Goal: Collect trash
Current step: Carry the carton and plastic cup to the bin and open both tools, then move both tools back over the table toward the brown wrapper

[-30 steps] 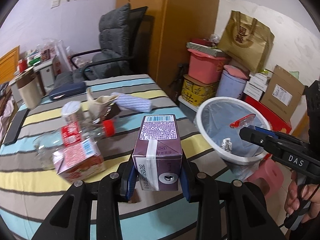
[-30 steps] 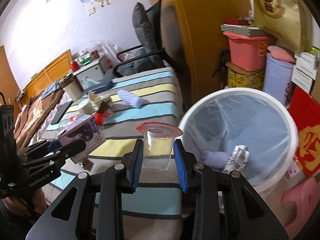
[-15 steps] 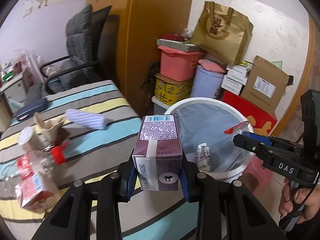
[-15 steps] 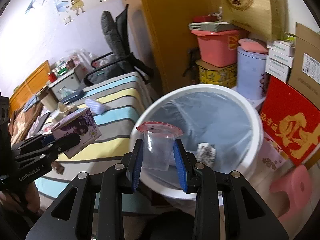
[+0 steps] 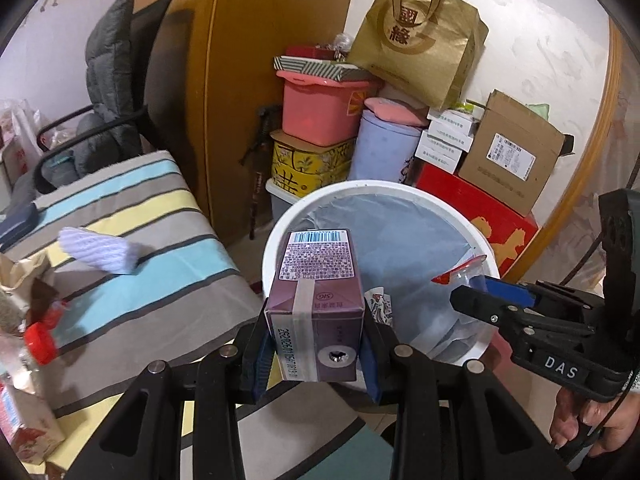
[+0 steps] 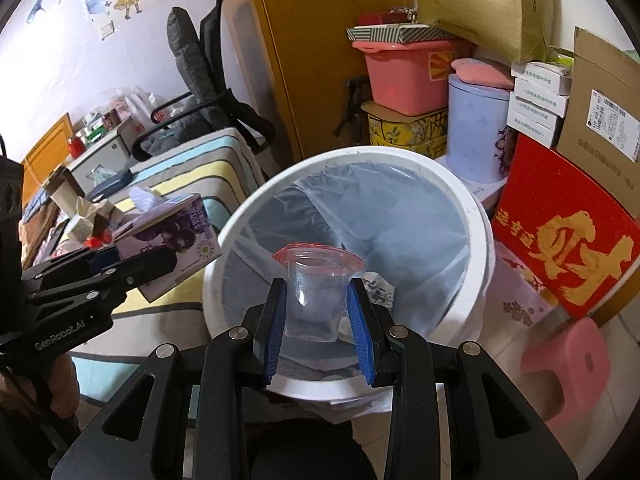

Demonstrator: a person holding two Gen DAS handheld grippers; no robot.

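Note:
My left gripper (image 5: pixel 316 344) is shut on a purple drink carton (image 5: pixel 316 304) and holds it at the near left rim of the white bin (image 5: pixel 276 248). My right gripper (image 6: pixel 318 312) is shut on a clear plastic cup with a red rim (image 6: pixel 316 300) and holds it over the mouth of the bin (image 6: pixel 476 216). The bin has a clear liner and a crumpled wrapper (image 6: pixel 380 292) lies inside. From the right wrist view the carton (image 6: pixel 176 232) sits left of the bin. From the left wrist view the cup (image 5: pixel 460 276) is over the bin's right side.
The striped bed (image 5: pixel 132 264) to the left bears a red-capped bottle (image 5: pixel 36 340), a red carton (image 5: pixel 20 420), torn paper and a white cloth (image 5: pixel 100 248). Stacked boxes, a pink tub (image 5: pixel 320 112) and a red box stand behind the bin. A pink stool (image 6: pixel 568 368) stands right.
Both grippers have swung right from the bed to the bin. The carton now sits at the bin's rim and the cup hangs over its mouth. Both stay gripped.

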